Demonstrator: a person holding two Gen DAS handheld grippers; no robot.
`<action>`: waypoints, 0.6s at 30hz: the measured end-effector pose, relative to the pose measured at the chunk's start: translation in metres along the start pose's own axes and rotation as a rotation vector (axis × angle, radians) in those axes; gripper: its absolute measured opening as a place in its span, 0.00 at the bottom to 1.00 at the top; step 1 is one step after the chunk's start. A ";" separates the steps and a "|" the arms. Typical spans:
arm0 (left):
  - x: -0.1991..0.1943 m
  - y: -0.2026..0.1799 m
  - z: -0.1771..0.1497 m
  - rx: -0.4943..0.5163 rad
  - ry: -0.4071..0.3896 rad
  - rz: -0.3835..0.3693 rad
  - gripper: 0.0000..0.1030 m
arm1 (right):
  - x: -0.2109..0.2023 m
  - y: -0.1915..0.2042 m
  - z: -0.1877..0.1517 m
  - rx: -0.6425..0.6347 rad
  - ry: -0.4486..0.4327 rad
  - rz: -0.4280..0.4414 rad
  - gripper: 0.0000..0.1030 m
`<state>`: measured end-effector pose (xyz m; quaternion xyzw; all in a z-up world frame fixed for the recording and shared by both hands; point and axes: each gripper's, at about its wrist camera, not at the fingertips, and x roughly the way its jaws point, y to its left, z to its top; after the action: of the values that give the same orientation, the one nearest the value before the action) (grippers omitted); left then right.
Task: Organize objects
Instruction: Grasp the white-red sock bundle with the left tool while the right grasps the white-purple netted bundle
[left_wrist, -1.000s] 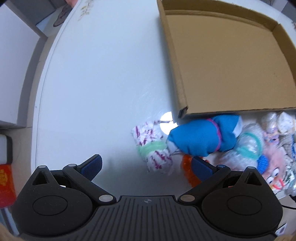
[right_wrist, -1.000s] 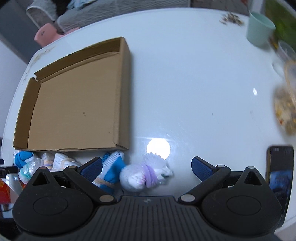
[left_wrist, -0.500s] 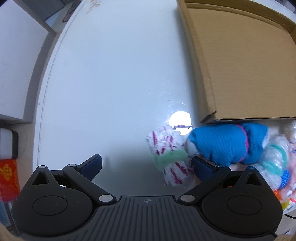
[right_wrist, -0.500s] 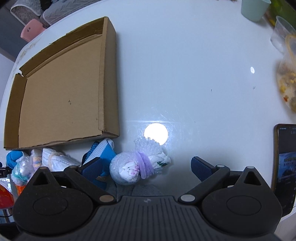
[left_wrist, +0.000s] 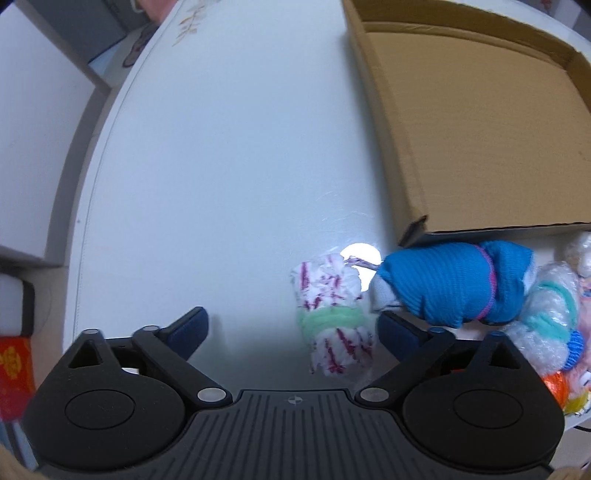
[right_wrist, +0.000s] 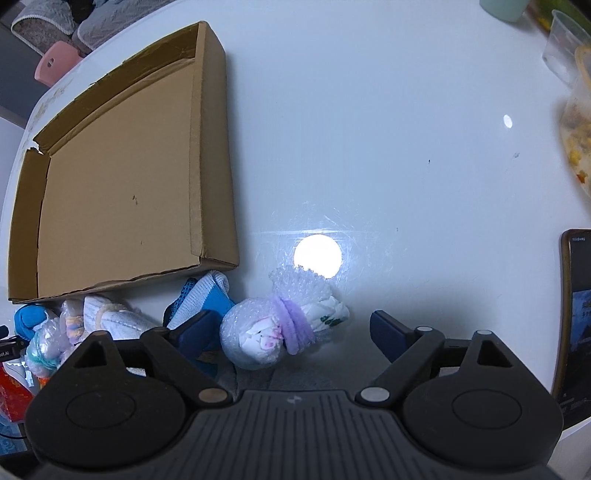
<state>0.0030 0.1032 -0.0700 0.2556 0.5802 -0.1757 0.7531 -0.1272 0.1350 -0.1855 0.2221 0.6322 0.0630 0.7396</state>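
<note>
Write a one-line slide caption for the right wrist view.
Right gripper, jaws closing, straddles a plastic-wrapped bundle tied with a purple band, beside an empty cardboard box on the white table.

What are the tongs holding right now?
Nothing yet. Left tongs are closing around the pink-striped bundle; right tongs around the purple-banded bundle.

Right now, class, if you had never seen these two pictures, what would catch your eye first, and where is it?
Probably the big empty cardboard tray filling the left of the right wrist view, and the glaring round light reflection on the white table. Next come the bundles: a white one with a purple band between the closing right gripper, and a pink-streaked one with a green band between the closing left gripper, beside a blue bundle.
</note>
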 end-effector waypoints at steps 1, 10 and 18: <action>-0.002 -0.001 0.000 0.015 -0.007 -0.012 0.87 | 0.000 0.001 0.000 0.003 -0.002 0.004 0.76; -0.014 -0.007 0.000 0.093 -0.017 -0.058 0.36 | 0.004 0.019 -0.004 0.003 -0.020 0.005 0.56; -0.036 -0.008 0.008 0.142 -0.062 0.065 0.36 | -0.013 0.039 -0.007 -0.016 -0.092 0.012 0.56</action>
<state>-0.0042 0.0910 -0.0347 0.3217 0.5342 -0.1997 0.7559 -0.1292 0.1666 -0.1591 0.2228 0.5956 0.0624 0.7692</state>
